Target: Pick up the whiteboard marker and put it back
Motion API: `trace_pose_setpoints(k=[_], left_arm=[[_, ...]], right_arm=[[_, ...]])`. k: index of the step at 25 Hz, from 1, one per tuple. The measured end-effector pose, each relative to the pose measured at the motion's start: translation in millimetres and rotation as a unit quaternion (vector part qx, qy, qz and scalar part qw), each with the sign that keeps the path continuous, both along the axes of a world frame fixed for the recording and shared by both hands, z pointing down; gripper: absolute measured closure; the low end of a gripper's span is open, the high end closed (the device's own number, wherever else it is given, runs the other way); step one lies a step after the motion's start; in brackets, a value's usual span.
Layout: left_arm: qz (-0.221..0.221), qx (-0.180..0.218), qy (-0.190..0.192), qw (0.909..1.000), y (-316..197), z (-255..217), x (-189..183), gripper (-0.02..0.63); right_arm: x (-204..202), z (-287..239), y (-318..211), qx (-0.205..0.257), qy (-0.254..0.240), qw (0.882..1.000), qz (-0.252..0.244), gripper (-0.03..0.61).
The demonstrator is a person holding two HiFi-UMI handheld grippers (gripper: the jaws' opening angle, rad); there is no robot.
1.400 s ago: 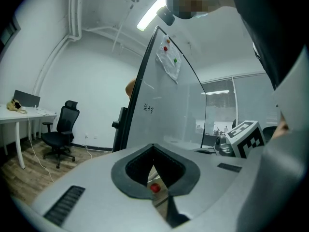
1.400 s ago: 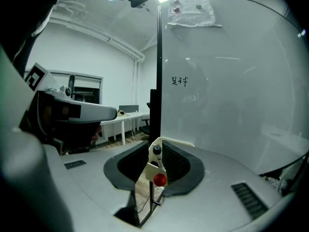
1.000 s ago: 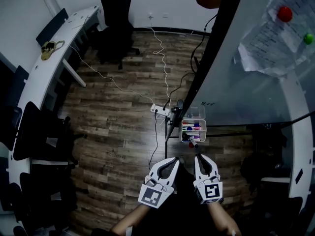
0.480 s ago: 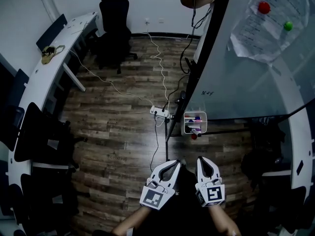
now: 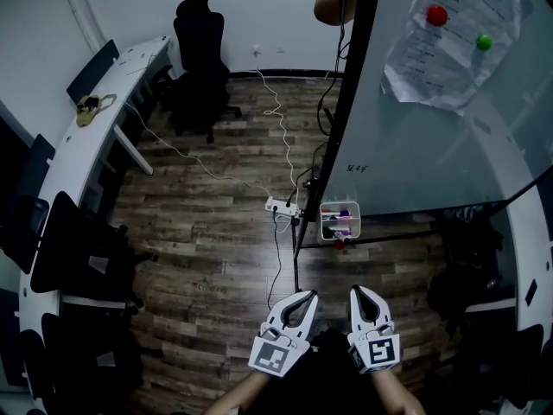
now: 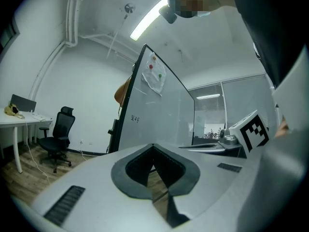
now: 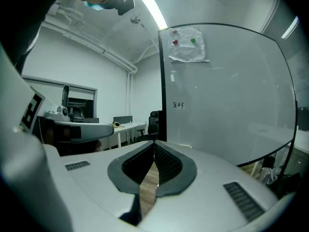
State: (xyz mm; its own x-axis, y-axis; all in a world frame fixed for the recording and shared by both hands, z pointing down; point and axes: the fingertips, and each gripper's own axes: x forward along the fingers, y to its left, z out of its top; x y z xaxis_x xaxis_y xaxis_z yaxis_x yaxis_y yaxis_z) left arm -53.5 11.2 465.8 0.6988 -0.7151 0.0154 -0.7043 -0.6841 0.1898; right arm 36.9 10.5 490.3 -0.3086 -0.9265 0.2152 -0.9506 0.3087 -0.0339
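A small white tray [image 5: 339,222] hangs at the foot of the whiteboard [image 5: 432,145] and holds several markers [image 5: 339,228] with coloured caps; one red-capped end pokes out at its front. My left gripper [image 5: 305,296] and right gripper [image 5: 360,292] sit side by side at the bottom of the head view, well short of the tray. Both are shut with nothing in them. In the left gripper view the left gripper [image 6: 153,146] has its tips together, and so does the right gripper [image 7: 155,143] in its own view.
A white power strip [image 5: 282,207] and trailing cables lie on the wood floor left of the tray. A black office chair [image 5: 200,50] and a curved white desk [image 5: 78,137] stand at the left. Papers held by magnets [image 5: 445,41] hang on the whiteboard.
Both grippers have drawn back from the tray, which now lies farther away. The right gripper's tips were close to a marker at the tray's front a second ago.
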Motion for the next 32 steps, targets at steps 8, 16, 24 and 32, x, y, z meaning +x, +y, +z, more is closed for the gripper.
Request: trace_pose_setpoints(k=[8,16,24,32], left_arm=[[-0.008,0.003,-0.008,0.9999,3,-3,17,0.606],[-0.020,-0.001,-0.027,0.9994,6,-5,29,0.606],[-0.031,-0.001,-0.035,0.9989,1,-4,36,0.606],[-0.032,0.003,-0.035,0.9989,-3,-6,41,0.606]], right_arm=[[16,-4,6,0.009,-0.020,1.000,-0.012,0.561],[30,-11,13,0.037,-0.052,0.997,-0.033,0.561],[42,-14,14,0.020,-0.047,0.998,-0.040,0.563],[46,-17,8,0.027,-0.057,0.997,-0.043,0.565]])
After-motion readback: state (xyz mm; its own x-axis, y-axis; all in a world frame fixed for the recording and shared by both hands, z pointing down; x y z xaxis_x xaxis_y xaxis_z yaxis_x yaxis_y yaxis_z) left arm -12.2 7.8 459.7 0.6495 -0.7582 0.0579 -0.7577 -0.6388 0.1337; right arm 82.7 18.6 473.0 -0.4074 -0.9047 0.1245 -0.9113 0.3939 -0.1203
